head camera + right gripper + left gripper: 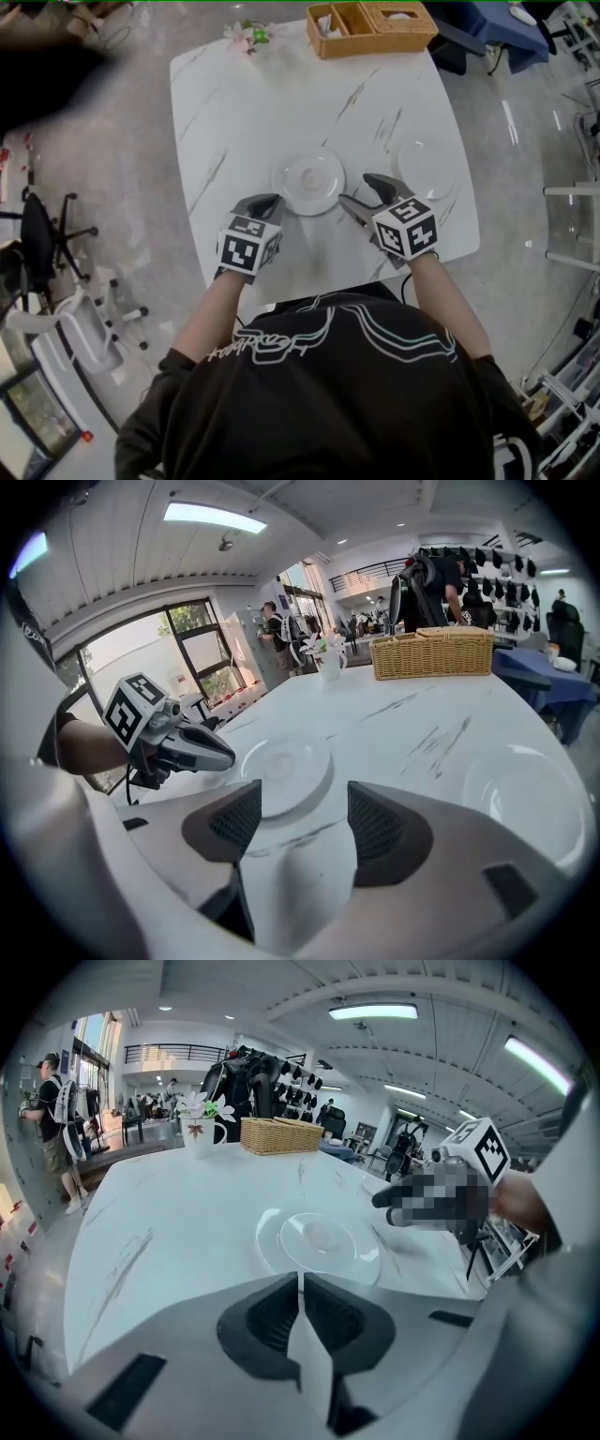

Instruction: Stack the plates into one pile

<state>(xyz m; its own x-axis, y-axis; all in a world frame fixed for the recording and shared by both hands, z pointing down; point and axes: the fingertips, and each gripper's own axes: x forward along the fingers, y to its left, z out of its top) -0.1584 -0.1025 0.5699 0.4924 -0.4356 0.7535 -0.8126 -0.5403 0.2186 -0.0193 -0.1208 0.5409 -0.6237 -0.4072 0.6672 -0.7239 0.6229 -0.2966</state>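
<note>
White, glossy, round: centre plate (309,181) sits mid marble table (234,103); second plate (427,169) lies well apart toward the right edge, faint against the tabletop. Left gripper (270,201) has its jaws pressed together, empty, just beside the centre plate. Right gripper (357,188) has its jaws spread, holding nothing, between both plates. Shirt (319,375) lettering is unreadable.

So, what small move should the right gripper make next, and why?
Probably ease the right gripper forward to the rim of the centre plate. Its jaws stand open and empty, pointing at that plate, while the second plate lies apart at the right, so the two are not yet one pile.
</note>
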